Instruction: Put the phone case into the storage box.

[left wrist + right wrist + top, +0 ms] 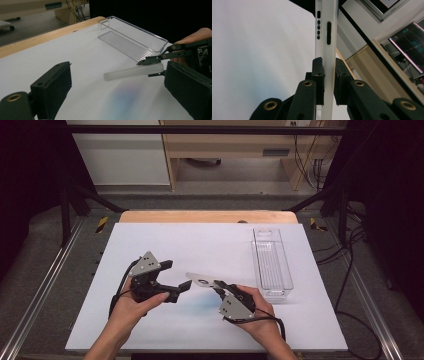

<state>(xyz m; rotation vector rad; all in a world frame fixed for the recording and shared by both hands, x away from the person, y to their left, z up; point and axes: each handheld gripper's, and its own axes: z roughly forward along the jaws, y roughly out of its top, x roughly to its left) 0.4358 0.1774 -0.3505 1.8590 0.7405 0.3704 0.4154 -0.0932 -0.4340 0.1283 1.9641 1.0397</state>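
Right now the right gripper (218,286) pinches a frosted phone case (202,280) by its edge, above the white sheet (210,245).
Its free end reaches toward the left gripper (176,280), whose jaws stand spread; a clear plastic tray (272,262) lies just beside the right hand (260,317).

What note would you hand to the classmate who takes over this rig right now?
Right gripper: shut on the frosted white flat plastic case, held by one end above the white table sheet.
Left gripper: open, jaws wide, facing the case's free end, not touching it.
Clear plastic rectangular tray: on the sheet beside the right gripper, nothing in it.
Done: case picked up.
Left: probably take the free end with the left gripper, or put the case into the tray.
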